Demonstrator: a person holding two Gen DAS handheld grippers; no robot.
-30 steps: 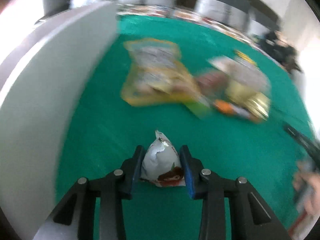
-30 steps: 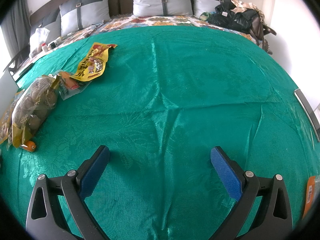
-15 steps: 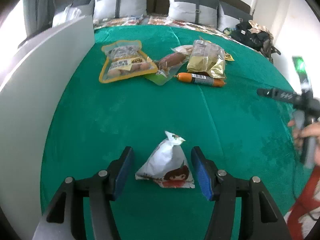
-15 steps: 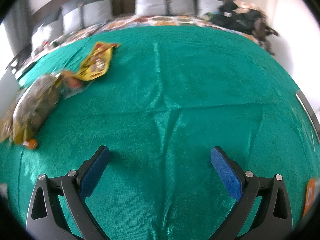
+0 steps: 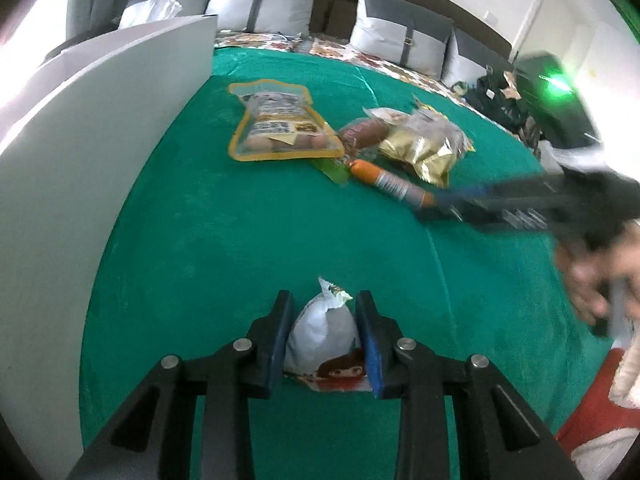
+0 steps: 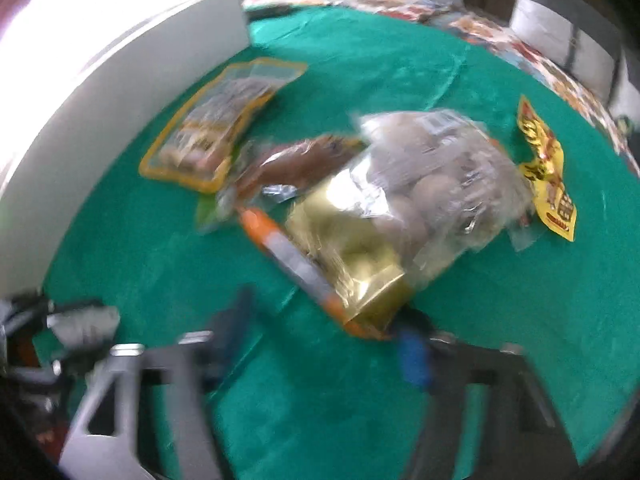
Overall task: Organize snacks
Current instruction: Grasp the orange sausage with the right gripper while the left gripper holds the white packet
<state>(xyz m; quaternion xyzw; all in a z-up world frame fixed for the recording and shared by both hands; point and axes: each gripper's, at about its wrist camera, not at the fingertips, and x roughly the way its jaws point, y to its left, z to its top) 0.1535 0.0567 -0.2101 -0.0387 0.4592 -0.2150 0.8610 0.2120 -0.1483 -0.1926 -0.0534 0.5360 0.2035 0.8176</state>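
My left gripper (image 5: pixel 324 344) is shut on a small white snack packet (image 5: pixel 324 340) with a cartoon face, low over the green cloth. Ahead lie a yellow-rimmed pouch (image 5: pixel 276 128), a brown sausage pack (image 5: pixel 364 132), a gold-and-clear bag (image 5: pixel 424 144) and an orange sausage stick (image 5: pixel 392 184). My right gripper (image 6: pixel 324 340) is open, blurred by motion, its fingers either side of the near end of the orange stick (image 6: pixel 296 268) and the gold bag (image 6: pixel 384 216). It shows in the left wrist view (image 5: pixel 444 204) by the stick's end.
A tall white panel (image 5: pixel 80 152) stands along the left edge of the cloth. A yellow wrapper (image 6: pixel 548 176) lies at the right of the pile. Grey pillows (image 5: pixel 264 4) line the far side. The green cloth (image 5: pixel 248 240) between pile and packet is bare.
My left gripper has closed again on the white packet after letting it go. My right gripper has swung left and reached the snack pile, fingers still apart.
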